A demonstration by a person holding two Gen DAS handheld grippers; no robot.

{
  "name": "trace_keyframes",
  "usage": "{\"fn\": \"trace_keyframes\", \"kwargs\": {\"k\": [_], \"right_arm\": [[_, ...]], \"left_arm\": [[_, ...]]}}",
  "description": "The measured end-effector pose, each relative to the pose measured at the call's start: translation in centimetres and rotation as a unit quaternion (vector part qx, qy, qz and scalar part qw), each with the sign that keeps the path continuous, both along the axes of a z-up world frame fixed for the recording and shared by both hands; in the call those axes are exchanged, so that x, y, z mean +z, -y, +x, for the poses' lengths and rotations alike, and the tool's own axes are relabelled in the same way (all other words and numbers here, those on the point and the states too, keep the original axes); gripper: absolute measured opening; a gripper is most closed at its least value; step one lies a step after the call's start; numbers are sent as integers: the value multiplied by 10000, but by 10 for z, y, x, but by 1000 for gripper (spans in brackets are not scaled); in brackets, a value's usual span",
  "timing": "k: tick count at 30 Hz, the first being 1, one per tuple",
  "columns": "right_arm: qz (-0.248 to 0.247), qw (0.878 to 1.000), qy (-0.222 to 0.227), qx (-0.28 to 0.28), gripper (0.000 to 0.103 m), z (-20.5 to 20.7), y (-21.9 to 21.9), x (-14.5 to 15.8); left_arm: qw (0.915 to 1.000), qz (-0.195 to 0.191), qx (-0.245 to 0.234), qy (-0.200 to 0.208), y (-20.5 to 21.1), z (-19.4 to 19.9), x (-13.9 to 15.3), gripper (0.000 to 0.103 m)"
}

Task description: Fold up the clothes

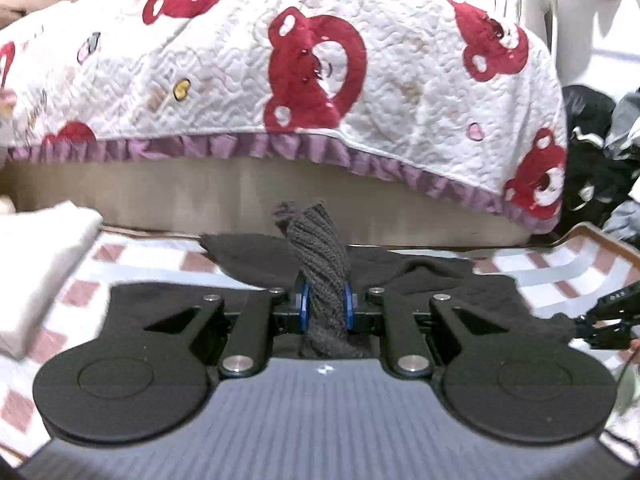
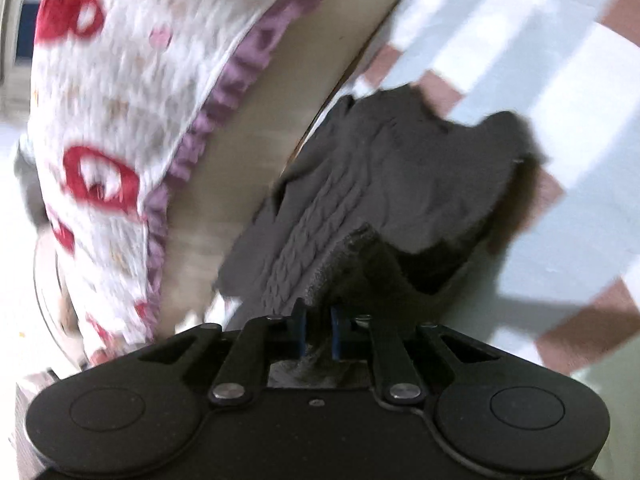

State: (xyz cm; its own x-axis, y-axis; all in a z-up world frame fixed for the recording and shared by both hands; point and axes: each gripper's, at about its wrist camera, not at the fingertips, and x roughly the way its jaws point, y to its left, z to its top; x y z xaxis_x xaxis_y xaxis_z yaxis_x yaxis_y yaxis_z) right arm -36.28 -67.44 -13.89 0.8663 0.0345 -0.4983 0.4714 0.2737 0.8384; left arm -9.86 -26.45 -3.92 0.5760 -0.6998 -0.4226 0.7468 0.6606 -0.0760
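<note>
While both pinch it, the dark knit garment rises at 12 o'clock from the left gripper. Right gripper is clamped on its edge too, cloth spreading toward 1 o'clock.

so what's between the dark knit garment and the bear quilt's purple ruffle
In the left wrist view, a plain beige panel lies between the dark knit garment and the bear quilt; nothing else sits there.
</note>
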Motion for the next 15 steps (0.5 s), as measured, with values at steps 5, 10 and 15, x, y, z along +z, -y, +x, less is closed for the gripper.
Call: {"fn": "trace_keyframes", "kwargs": {"k": [5,10,15], "right_arm": [[-688,9906,-1134,340,14,41,-10,-4],[-1381,9809,-1368,-37,24,45,-8,5],[-1580,9742,-1422,-761,41,21,5,14]], "left_arm": [[9967,153,464,-647,-5,36,-32,15],[9938,180,804,-750,0,75,-47,20],[9797,258,1448,-1361,2,126,-96,34]]}}
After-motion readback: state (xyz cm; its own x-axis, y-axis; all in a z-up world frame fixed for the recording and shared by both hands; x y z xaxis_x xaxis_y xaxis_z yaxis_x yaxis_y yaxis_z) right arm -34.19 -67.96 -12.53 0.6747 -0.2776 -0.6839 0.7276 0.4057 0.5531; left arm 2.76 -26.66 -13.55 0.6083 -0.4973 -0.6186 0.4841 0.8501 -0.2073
